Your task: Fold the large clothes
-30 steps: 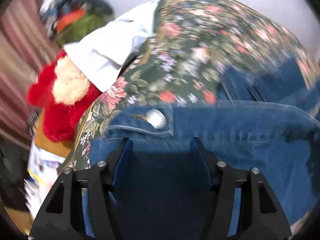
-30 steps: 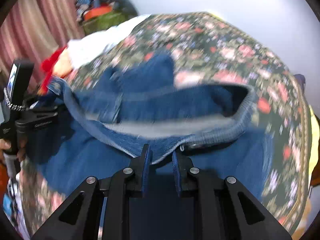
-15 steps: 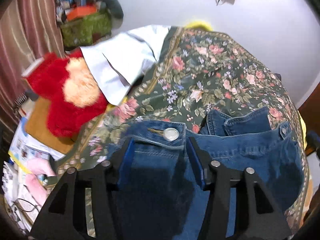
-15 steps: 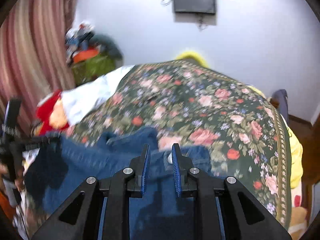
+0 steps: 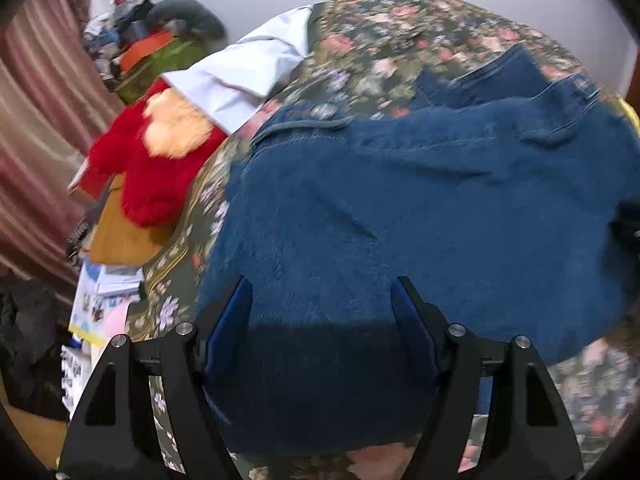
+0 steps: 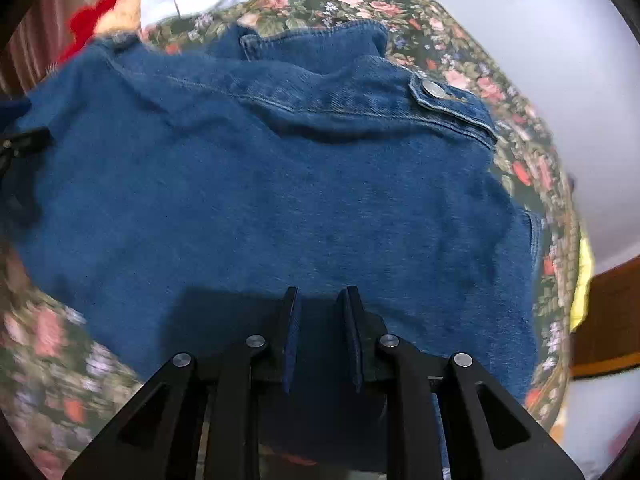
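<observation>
A blue denim garment (image 5: pixel 420 200) with metal snap buttons lies spread on a floral bedspread (image 5: pixel 384 28); it also shows in the right wrist view (image 6: pixel 280 184). My left gripper (image 5: pixel 322 300) is open, its jaws wide apart over the near denim edge. My right gripper (image 6: pixel 320 308) has its jaws close together with a narrow gap, low over the near hem of the denim; whether cloth is pinched between them is hidden. The other gripper shows dark at the left edge of the right wrist view (image 6: pixel 16 148).
A red and cream plush toy (image 5: pixel 160 152) and a pale blue shirt (image 5: pixel 248 68) lie at the bed's far left. A cluttered pile (image 5: pixel 152 48) and striped curtain (image 5: pixel 36 120) stand beyond. Papers (image 5: pixel 100 300) lie beside the bed. The floral cover (image 6: pixel 532 176) ends at right.
Both grippers have come down from raised positions towards the bed. The denim now lies spread flat. The left jaws have opened wider and no longer straddle the button band.
</observation>
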Demonstrator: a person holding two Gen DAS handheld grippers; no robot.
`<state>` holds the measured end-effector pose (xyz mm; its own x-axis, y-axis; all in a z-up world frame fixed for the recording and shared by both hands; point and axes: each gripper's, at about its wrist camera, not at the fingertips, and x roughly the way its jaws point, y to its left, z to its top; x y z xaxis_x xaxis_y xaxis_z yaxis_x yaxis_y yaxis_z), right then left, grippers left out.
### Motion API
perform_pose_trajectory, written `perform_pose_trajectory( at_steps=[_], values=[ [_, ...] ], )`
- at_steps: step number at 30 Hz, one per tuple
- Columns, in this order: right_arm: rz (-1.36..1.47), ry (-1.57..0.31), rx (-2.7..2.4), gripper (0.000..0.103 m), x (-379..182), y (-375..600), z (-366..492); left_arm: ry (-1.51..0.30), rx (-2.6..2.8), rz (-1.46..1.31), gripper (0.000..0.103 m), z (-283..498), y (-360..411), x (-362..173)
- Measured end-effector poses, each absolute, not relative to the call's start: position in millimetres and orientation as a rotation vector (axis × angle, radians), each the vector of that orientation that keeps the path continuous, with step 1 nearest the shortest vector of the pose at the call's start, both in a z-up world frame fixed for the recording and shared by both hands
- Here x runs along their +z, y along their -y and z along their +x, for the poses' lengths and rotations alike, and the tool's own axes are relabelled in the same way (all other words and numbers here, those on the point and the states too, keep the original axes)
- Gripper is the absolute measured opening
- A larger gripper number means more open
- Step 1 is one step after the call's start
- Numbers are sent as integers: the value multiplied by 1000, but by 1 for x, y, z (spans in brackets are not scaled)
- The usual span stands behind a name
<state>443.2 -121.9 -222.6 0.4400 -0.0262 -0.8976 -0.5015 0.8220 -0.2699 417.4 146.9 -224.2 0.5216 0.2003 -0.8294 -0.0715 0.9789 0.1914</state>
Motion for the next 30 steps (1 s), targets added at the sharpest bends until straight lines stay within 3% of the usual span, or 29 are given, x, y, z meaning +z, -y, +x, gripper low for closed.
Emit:
perform_pose_trajectory(
  at_steps=[7,8,9,10,11,12,21,30],
  values=[
    [-647,-1016,231,17,-212,145,426,-973,196,272,87,395,-144,-235],
    [-650,-1011,233,31,-210,149,425,-985,191,226,87,392,-152,-234],
    [-649,-1002,227,54,-208,154,423,-994,193,183,87,390,-159,-233],
    [-649,-980,197,66,-205,162,421,-1002,201,142,87,387,-166,-231],
    [-650,-961,171,90,-201,170,419,-1007,194,96,87,384,-174,-229],
    [-648,-946,142,102,-197,178,418,-1010,184,39,87,378,-184,-226],
    [-449,-997,107,102,-152,268,396,-955,286,-194,87,327,-221,-193],
    [-181,-970,296,102,-112,252,374,-956,207,-563,87,296,-220,-207]
  ],
)
